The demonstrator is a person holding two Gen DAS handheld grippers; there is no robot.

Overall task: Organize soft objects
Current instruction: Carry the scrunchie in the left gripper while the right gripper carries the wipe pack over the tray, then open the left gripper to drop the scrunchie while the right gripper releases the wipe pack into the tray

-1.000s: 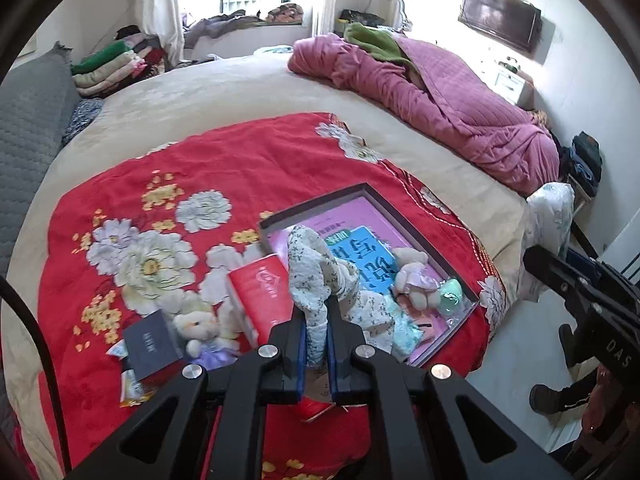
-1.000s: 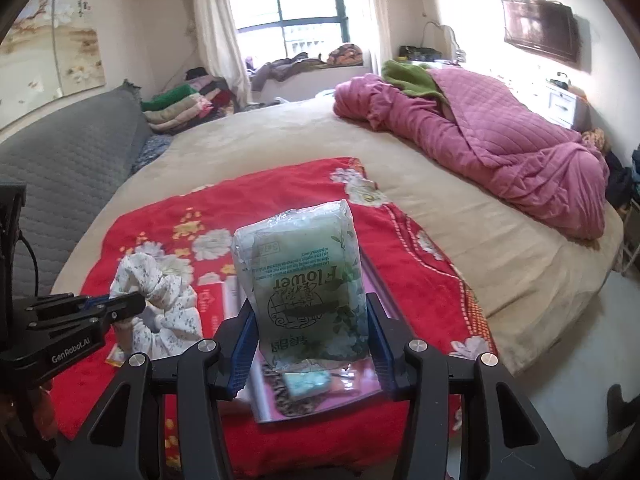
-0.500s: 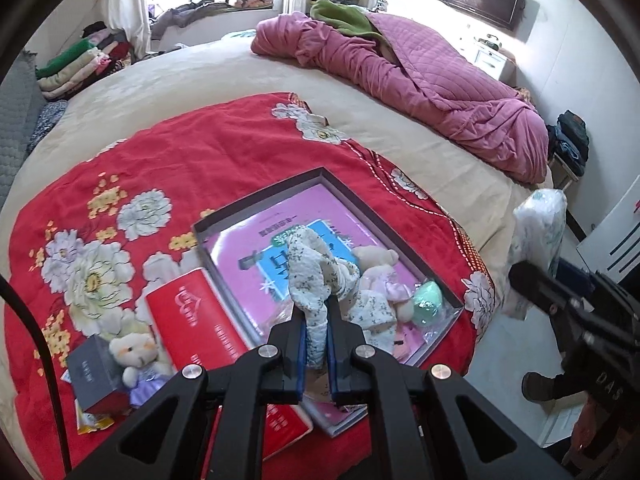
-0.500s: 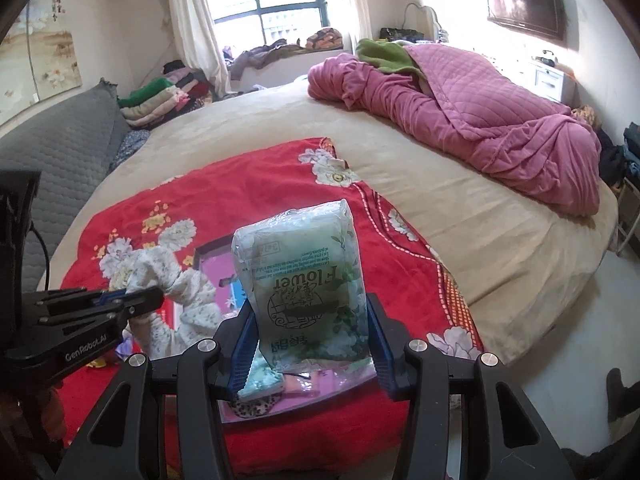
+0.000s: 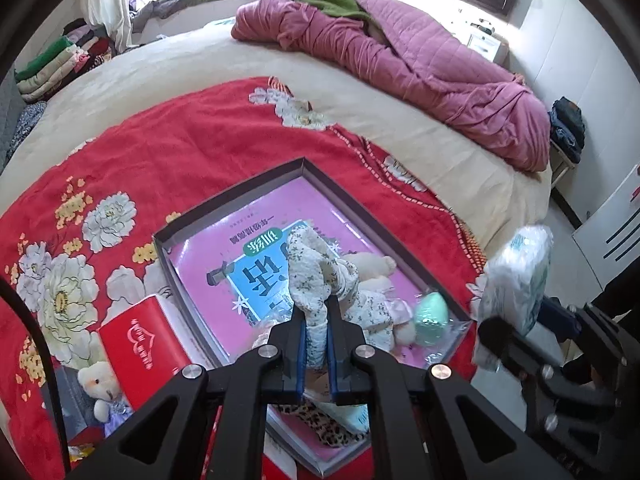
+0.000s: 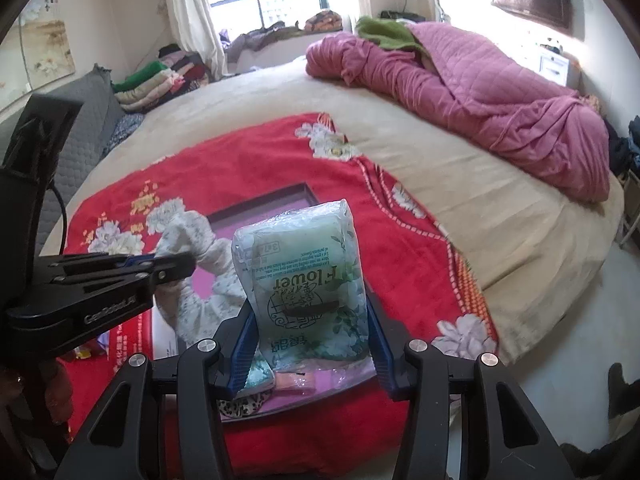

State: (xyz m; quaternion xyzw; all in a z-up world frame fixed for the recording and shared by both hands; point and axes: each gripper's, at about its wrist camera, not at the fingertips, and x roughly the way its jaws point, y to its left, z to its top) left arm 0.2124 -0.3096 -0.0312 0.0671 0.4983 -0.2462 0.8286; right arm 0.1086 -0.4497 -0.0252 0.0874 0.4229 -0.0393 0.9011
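Observation:
My left gripper (image 5: 317,344) is shut on a white floral scrunchie (image 5: 316,268) and holds it above a shallow dark-rimmed box (image 5: 256,182) with a pink book inside. The scrunchie also shows in the right wrist view (image 6: 200,240), with the left gripper (image 6: 176,270) beside it. My right gripper (image 6: 308,344) is shut on a soft tissue pack (image 6: 304,280) printed "Flower", held over the box's near right corner; the pack also shows in the left wrist view (image 5: 516,280). A plush toy (image 5: 372,268) and a green sponge (image 5: 430,314) lie in the box.
The box sits on a red floral blanket (image 5: 200,140) over a beige bed. A red packet (image 5: 140,348), a small teddy bear (image 5: 98,384) and a dark box lie left of it. A pink quilt (image 5: 420,72) is heaped at the far right. The floor lies beyond the bed's right edge.
My left gripper has carried the scrunchie forward and right, from beside the box to over its middle. My right gripper has moved in over the box with the tissue pack.

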